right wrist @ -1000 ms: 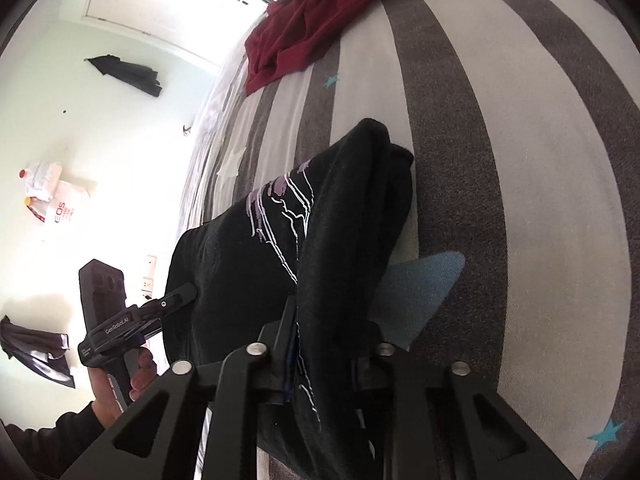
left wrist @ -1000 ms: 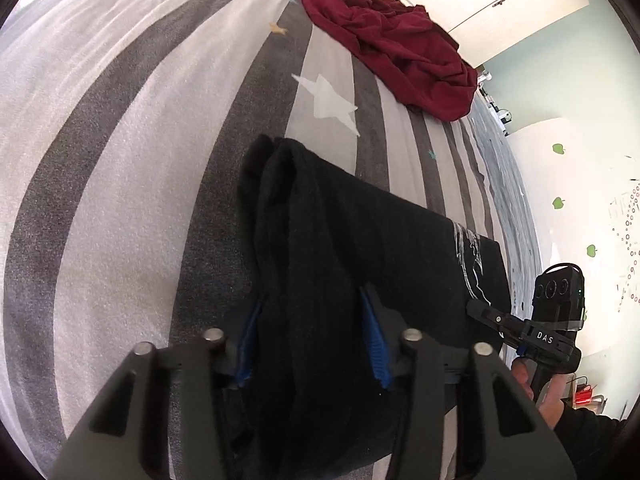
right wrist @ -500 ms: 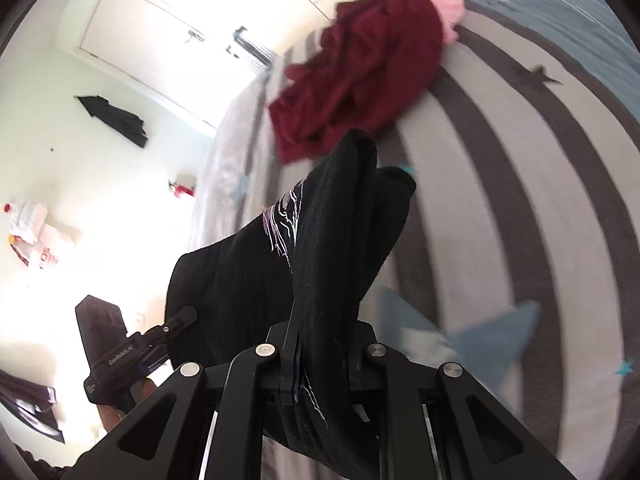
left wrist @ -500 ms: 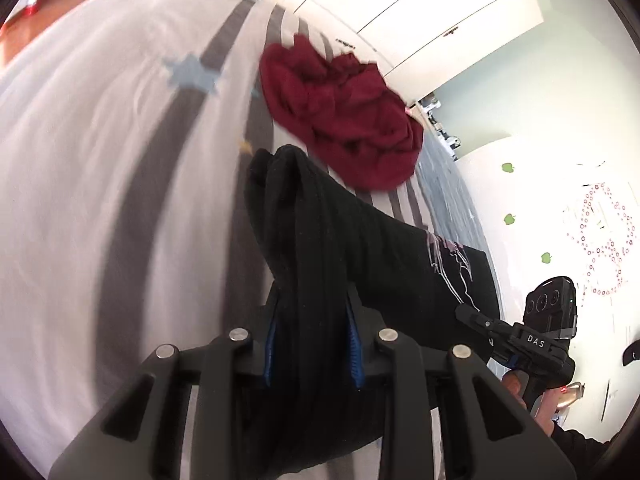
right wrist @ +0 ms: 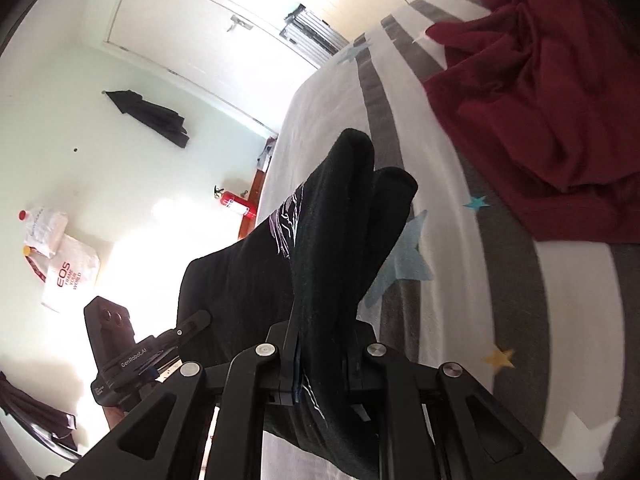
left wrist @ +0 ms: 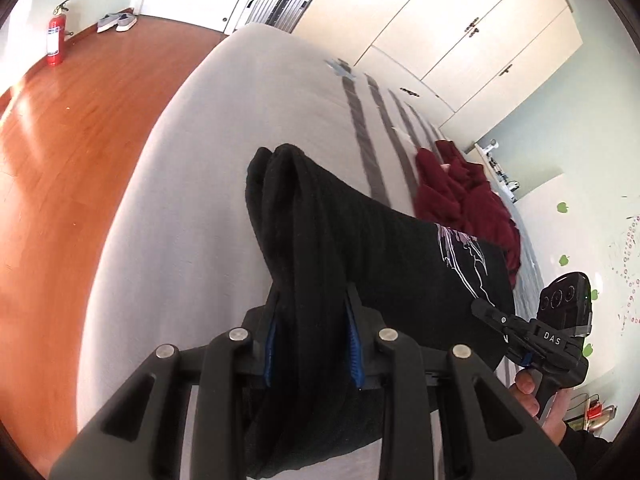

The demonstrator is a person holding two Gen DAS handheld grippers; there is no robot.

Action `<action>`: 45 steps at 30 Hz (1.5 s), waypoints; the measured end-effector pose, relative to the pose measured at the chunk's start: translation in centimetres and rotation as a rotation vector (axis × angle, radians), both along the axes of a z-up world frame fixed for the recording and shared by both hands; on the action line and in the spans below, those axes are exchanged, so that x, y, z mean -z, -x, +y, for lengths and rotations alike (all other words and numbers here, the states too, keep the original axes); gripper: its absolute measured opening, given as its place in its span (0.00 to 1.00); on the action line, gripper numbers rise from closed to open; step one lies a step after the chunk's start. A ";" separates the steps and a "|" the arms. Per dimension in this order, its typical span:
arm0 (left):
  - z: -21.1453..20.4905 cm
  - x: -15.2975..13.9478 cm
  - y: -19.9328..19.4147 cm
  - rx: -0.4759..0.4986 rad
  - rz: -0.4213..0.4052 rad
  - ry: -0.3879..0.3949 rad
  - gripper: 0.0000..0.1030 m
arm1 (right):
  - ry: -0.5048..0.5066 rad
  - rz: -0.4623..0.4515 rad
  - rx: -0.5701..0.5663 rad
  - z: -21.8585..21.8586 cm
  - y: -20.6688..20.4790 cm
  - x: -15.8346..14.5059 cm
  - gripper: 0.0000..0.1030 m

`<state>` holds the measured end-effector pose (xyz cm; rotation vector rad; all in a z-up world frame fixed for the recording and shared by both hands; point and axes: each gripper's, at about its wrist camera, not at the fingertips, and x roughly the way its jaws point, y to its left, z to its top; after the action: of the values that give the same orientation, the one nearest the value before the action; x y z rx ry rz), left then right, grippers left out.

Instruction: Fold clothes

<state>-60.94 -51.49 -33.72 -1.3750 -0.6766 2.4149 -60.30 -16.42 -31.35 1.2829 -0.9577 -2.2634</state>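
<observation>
Black printed T-shirt, folded: lifted off striped bed since earlier, mid-carry. Left gripper, right gripper: jaws clamped on it. Maroon garment, upper right: unfolded.

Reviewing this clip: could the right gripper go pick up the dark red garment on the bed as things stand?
Probably not yet. The right gripper is shut on the black shirt, as is the left gripper. The path to the dark red garment looks open.
</observation>
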 end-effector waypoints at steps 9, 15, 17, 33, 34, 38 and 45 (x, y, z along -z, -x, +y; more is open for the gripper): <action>-3.1 5.5 3.0 -0.021 -0.113 0.000 0.23 | -0.005 -0.126 -0.003 -3.0 4.8 5.5 0.11; -4.1 6.2 2.5 -0.017 -0.119 0.005 0.31 | -0.009 -0.137 -0.028 -2.3 4.8 6.8 0.19; -5.1 6.1 1.9 -0.038 -0.120 0.009 0.50 | 0.002 -0.147 -0.028 -1.5 4.6 7.4 0.22; -3.1 1.9 0.2 -0.063 0.011 0.515 0.41 | -0.415 -0.026 -0.042 -0.2 1.5 3.5 0.15; -2.6 1.2 0.3 -0.079 0.035 0.545 0.24 | -0.458 0.006 -0.021 -0.6 1.2 2.4 0.06; -0.6 -2.3 0.9 -0.061 0.149 0.470 0.14 | -0.515 0.176 -0.023 -2.9 0.5 -2.4 0.05; 3.9 0.5 4.3 -0.066 0.131 0.371 0.14 | -0.486 0.207 -0.099 -10.6 3.5 -1.6 0.05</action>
<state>-65.20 -47.63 -34.20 -1.3202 -0.2513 2.7559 -63.80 -27.00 -29.72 1.2034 -0.2704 -2.5766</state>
